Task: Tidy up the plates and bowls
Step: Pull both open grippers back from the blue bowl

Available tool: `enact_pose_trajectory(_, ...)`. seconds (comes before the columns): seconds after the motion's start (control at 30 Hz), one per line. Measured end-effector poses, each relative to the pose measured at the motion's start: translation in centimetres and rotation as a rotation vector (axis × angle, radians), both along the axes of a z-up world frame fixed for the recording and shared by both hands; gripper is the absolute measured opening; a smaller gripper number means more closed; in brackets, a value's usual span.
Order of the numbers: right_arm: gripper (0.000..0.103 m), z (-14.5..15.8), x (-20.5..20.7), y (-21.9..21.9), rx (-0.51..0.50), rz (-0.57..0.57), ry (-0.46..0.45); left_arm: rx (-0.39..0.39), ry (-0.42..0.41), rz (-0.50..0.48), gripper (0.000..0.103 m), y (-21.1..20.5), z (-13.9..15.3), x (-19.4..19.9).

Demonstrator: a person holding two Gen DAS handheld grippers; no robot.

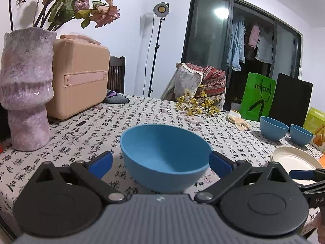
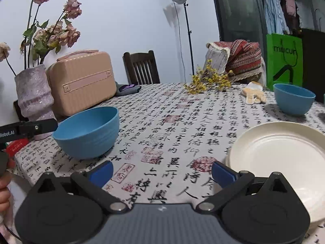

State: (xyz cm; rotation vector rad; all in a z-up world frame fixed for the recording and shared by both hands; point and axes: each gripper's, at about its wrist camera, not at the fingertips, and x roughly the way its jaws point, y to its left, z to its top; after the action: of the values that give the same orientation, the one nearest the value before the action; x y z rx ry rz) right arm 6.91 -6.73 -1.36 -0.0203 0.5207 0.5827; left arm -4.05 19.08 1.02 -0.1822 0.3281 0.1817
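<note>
Here, my left gripper (image 1: 161, 160) is spread wide around the blue bowl (image 1: 165, 156), pads not gripping it — my right gripper (image 2: 161, 171) gapes empty, the cream plate (image 2: 280, 158) just beside its right finger

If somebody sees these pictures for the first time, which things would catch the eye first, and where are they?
First, the big blue bowl near the table's front edge, between the open fingers of the left hand-held gripper, which do not press on it. Then the white plate to its right, beside the open, empty right hand-held gripper. Behind stand a pale purple vase of wilted roses and a peach case, at far left on the calligraphy tablecloth.
</note>
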Motion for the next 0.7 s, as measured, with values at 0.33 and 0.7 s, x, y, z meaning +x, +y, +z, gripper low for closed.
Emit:
enact_pose_trajectory(0.33,0.103,-0.6,-2.4,-2.4,0.024,-0.056,-0.087,0.043,-0.027,-0.017,0.103,-2.4,-0.7,-1.0)
enact_pose_trajectory(0.7,0.103,-0.8,-3.9,-3.6,0.031,-0.055,-0.098,0.061,-0.051,-0.005,0.103,-4.5,-0.9,-2.6)
